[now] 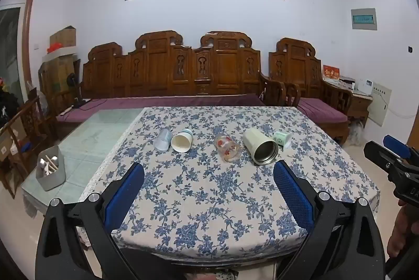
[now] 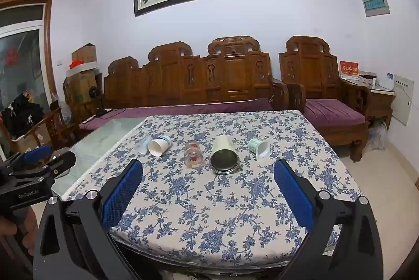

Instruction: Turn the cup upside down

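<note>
Several cups lie on their sides in a row across the flowered tablecloth. From left: a clear plastic cup, a white paper cup, a glass with red print, a cream steel-lined tumbler and a small green cup. They also show in the right wrist view: paper cup, glass, tumbler, green cup. My left gripper is open and empty, short of the row. My right gripper is open and empty, also short of it.
A grey holder with utensils stands on the bare green tabletop at left. A carved wooden bench with purple cushions runs behind the table. The right gripper shows at the left wrist view's right edge.
</note>
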The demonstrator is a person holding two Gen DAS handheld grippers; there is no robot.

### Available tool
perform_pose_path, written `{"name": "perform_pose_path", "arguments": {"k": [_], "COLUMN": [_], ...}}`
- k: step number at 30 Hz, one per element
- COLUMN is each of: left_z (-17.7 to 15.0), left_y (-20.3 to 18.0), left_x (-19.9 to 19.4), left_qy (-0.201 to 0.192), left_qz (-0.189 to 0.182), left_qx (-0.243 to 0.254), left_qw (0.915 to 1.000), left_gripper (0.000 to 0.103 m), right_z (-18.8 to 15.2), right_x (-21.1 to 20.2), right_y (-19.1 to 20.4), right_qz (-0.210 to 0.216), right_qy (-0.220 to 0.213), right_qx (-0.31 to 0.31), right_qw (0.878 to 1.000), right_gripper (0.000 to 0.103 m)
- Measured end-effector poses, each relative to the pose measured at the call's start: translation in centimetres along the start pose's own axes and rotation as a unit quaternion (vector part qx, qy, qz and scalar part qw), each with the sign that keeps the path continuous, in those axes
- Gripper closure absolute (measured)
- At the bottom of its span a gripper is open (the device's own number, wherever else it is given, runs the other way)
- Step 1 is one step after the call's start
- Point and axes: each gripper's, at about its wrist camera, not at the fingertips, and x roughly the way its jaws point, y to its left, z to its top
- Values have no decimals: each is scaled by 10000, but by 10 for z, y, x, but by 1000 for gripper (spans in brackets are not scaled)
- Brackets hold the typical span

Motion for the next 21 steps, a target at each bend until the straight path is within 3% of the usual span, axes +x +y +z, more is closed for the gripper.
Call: {"name": "perform_pose_path", "arguments": {"k": [21], "left_z": [7], "left_y": [-6], "left_x": [-6], "left_qy": [-13], "left_qz": [-39], "left_qx": [64], "left_qw": [10000], "left_gripper": [8], "right_z": [-1], "right_x": [-3], "right_y": [-1], "right_qz": [1], "right_qy": [-59], "right_qx": [-22], "right_qw": [10000], "right_gripper": [3]}}
